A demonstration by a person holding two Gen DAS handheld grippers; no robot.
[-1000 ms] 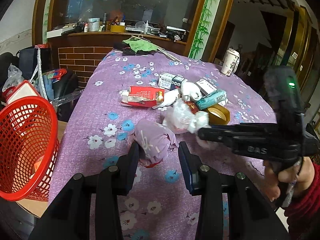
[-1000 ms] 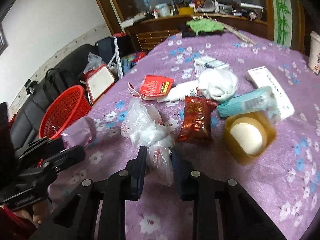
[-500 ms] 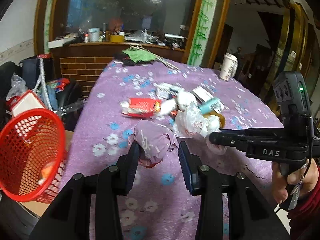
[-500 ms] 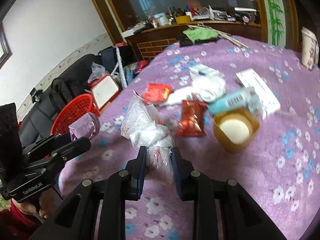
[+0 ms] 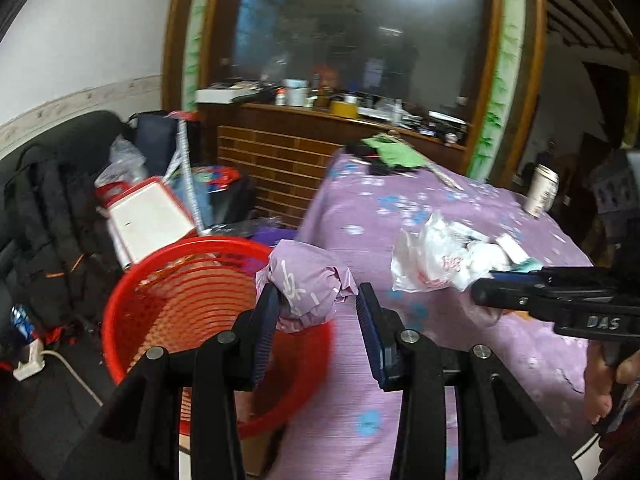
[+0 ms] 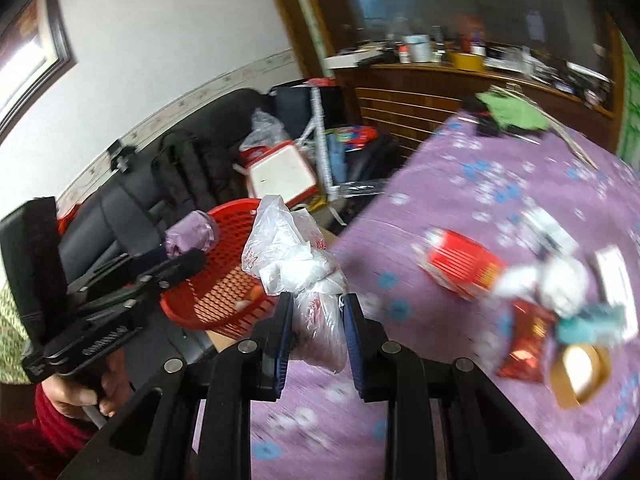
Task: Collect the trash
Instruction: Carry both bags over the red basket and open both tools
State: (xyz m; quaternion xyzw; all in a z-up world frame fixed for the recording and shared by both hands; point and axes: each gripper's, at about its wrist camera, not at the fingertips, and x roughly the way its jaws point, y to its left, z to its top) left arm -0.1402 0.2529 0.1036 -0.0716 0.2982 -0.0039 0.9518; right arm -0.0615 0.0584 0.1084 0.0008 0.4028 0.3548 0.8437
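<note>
Two tools, each loaded: left tool (image 5: 316,312) pinching a crumpled purple wrapper (image 5: 306,286) above the near rim of the red basket (image 5: 160,280), just off the tabletop's left edge; right tool (image 6: 316,322) pinching a white plastic bag (image 6: 304,276). Only in the right wrist view: red packet (image 6: 466,266), dark red snack bag (image 6: 524,344) and yellow cup (image 6: 580,368) lying toward the tabletop's (image 6: 480,216) right edge, all smeared by motion blur. Basket contents hard to make out.
</note>
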